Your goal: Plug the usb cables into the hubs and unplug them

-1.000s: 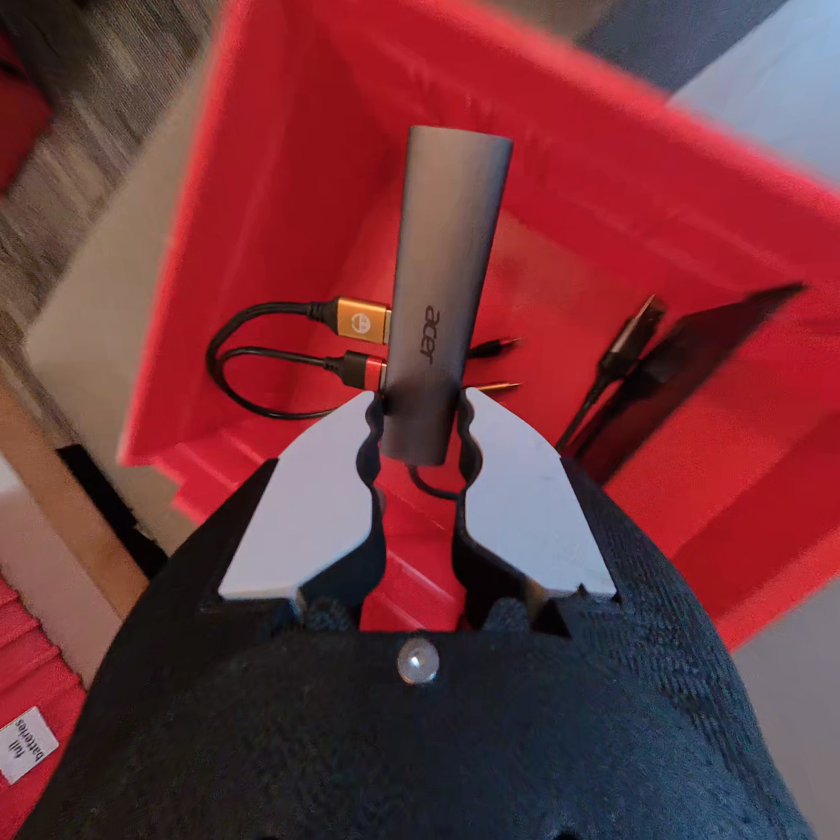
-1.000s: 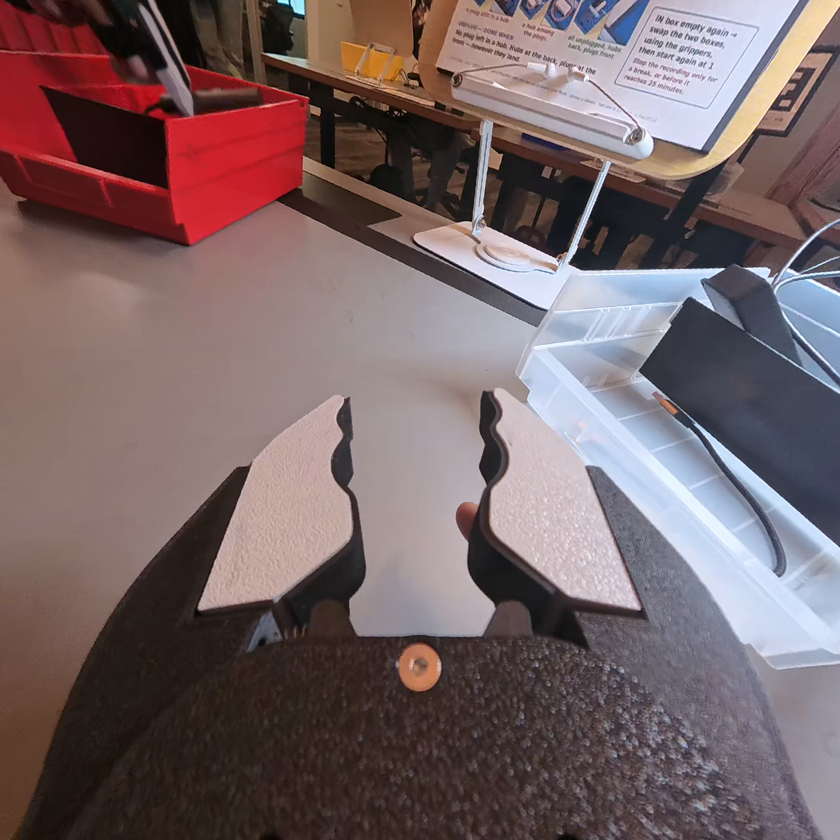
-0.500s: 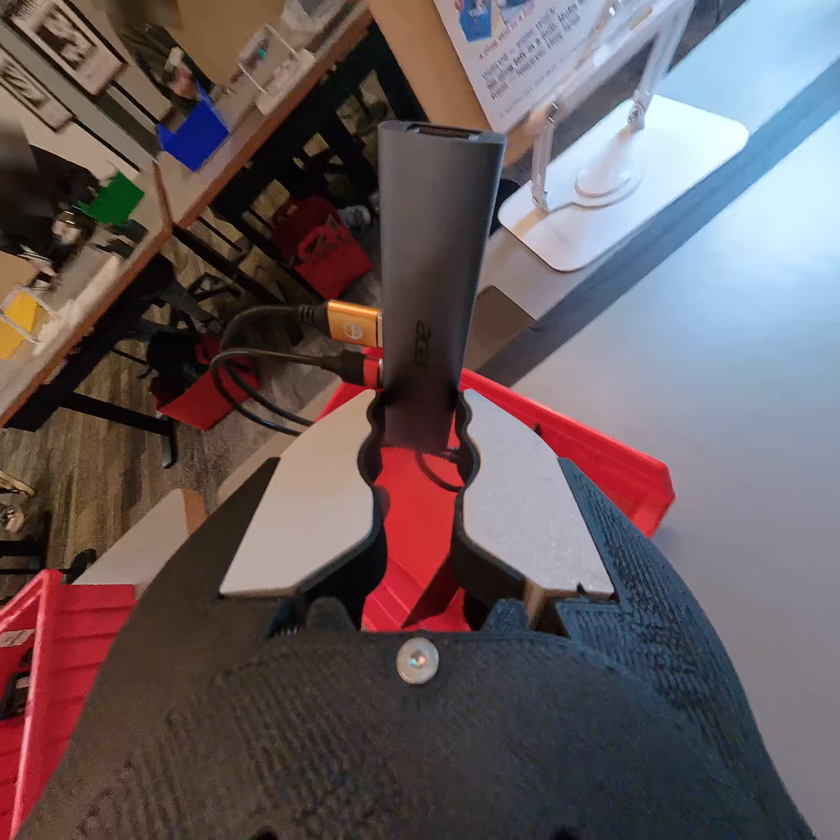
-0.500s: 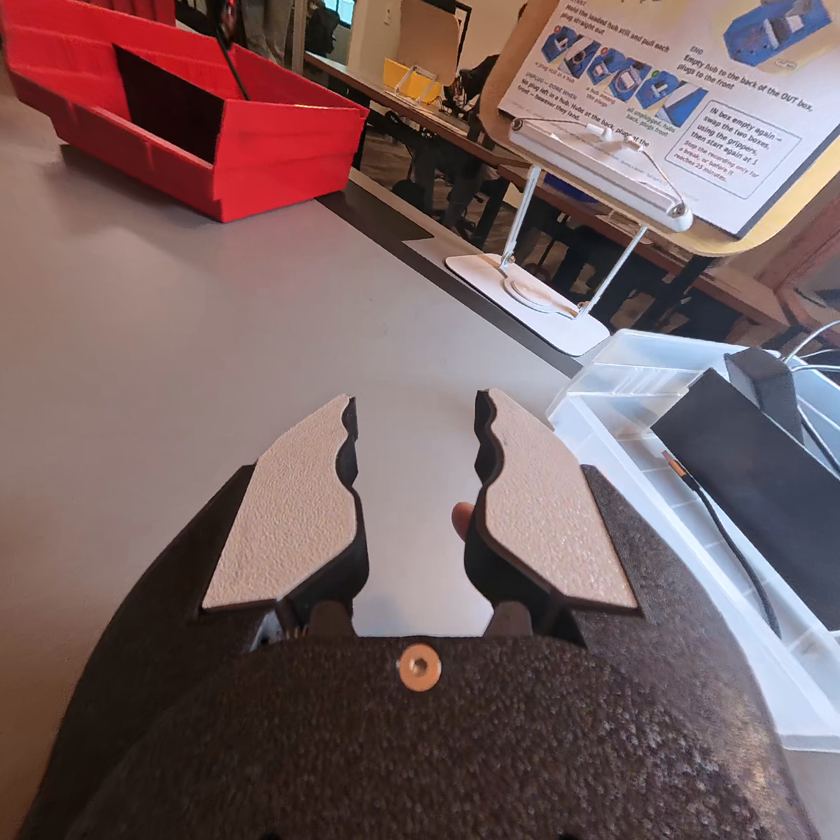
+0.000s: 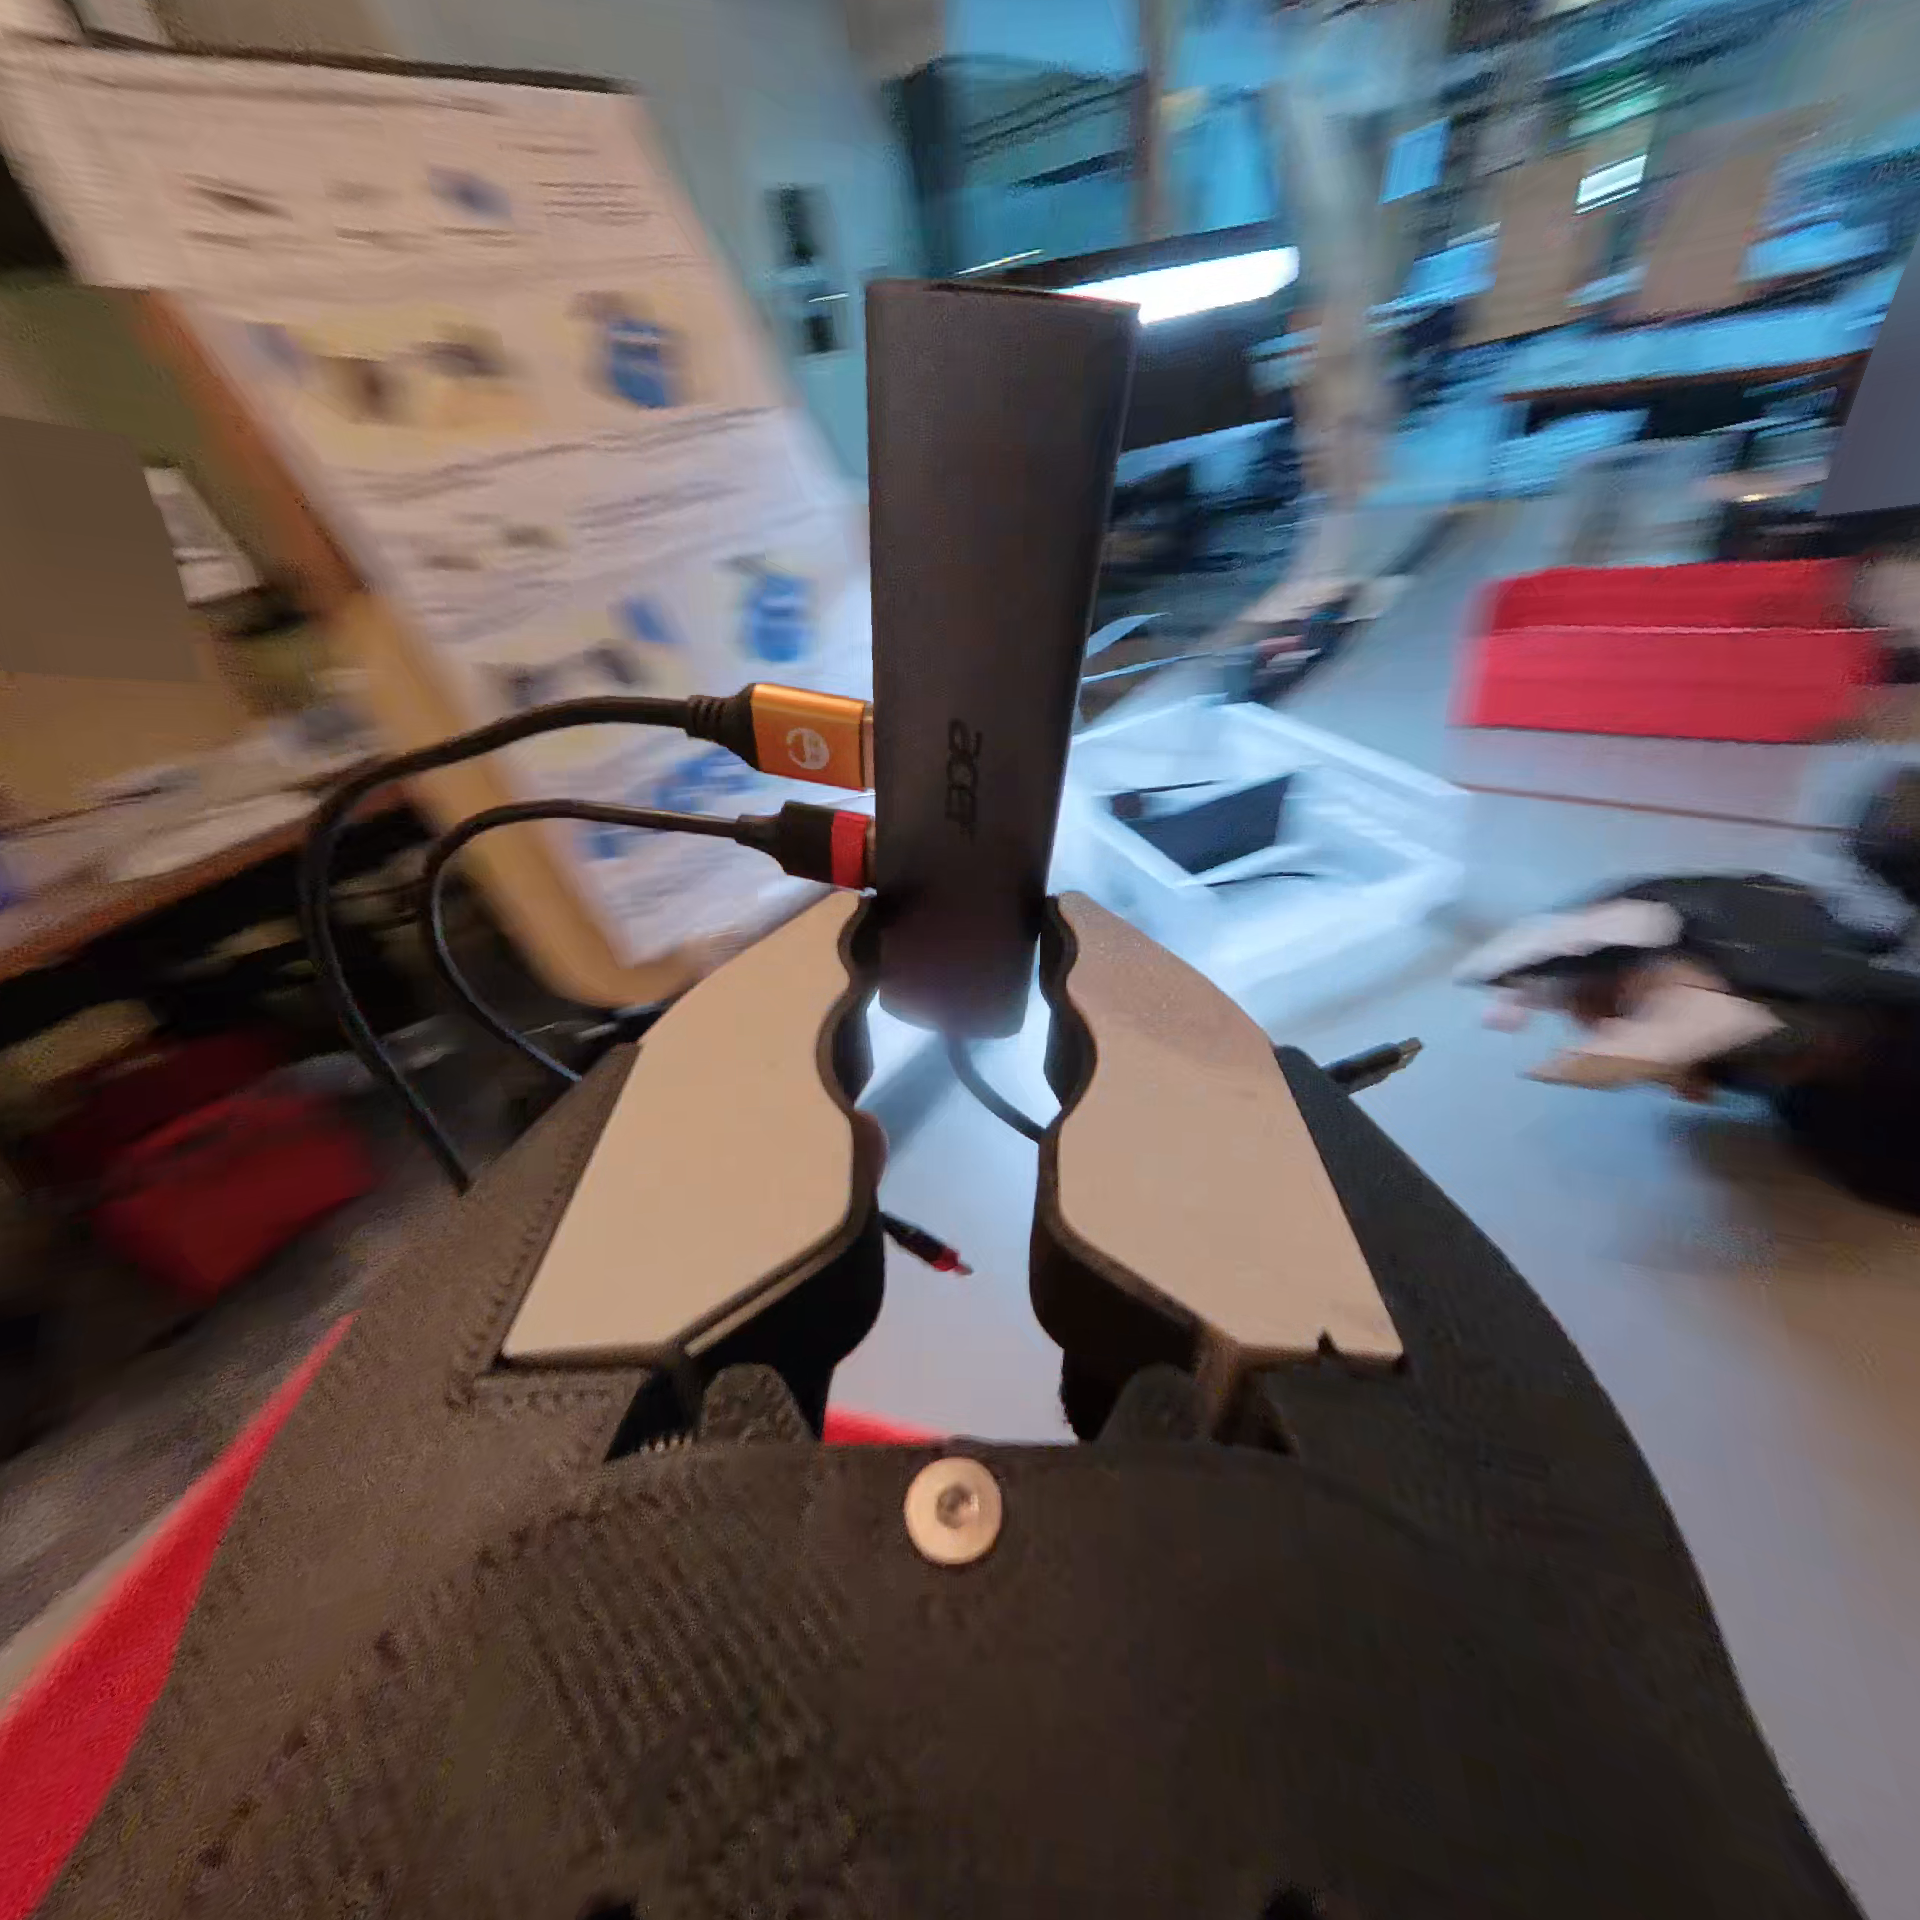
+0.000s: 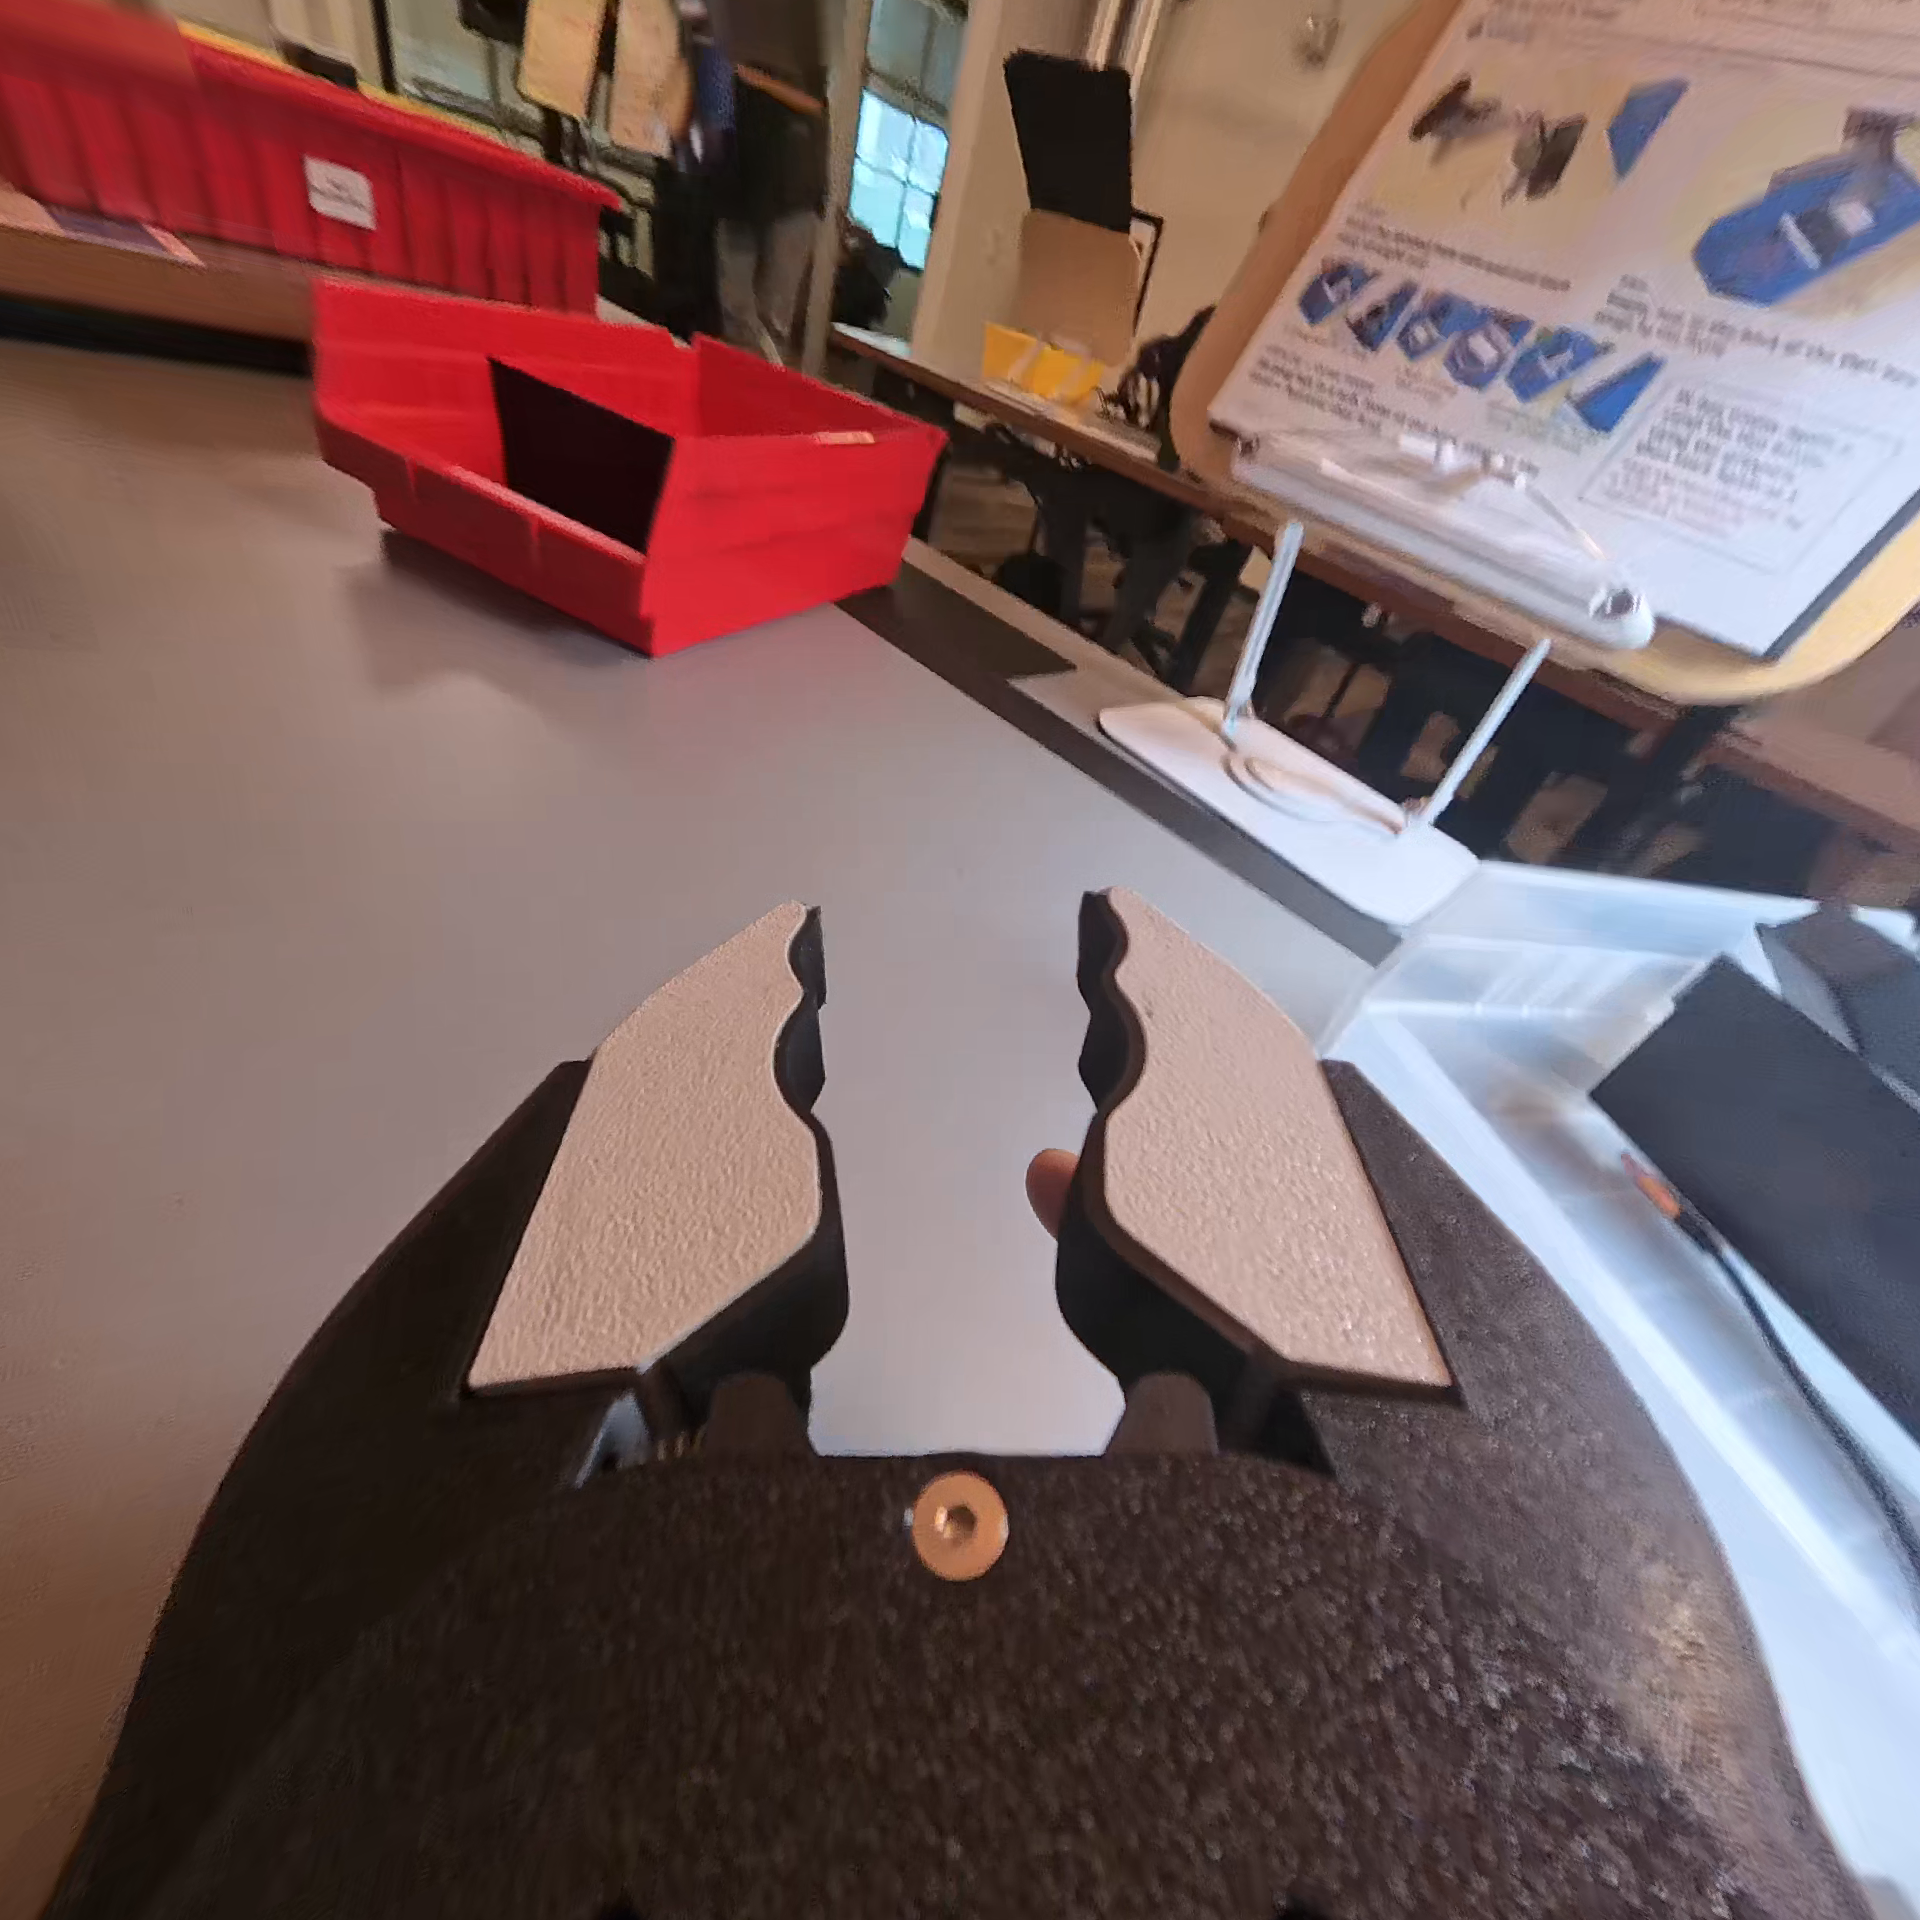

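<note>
My left gripper (image 5: pixel 951 914) is shut on the near end of a grey USB hub (image 5: pixel 982 623) and holds it upright in the air. Two cables are plugged into the hub's left side: one with an orange plug (image 5: pixel 810 736), one with a red-banded plug (image 5: pixel 831 844). Their black leads loop down to the left. The hub's own lead hangs below between the jaws. My right gripper (image 6: pixel 951 925) is open and empty, low over the grey table (image 6: pixel 416 852). It also shows blurred at the right of the left wrist view (image 5: pixel 1662 987).
A red bin (image 6: pixel 644 488) stands on the table's far left. A clear plastic bin (image 6: pixel 1558 1091) with a black divider and a cable lies at the right; it also shows in the left wrist view (image 5: pixel 1268 821). An instruction board on a white stand (image 6: pixel 1558 343) stands behind. There is about 35 cm between the tips of the two grippers.
My left gripper has lifted the hub out of the red bin and swung right, toward the clear bin. My right gripper has stayed open and turned a little to the left.
</note>
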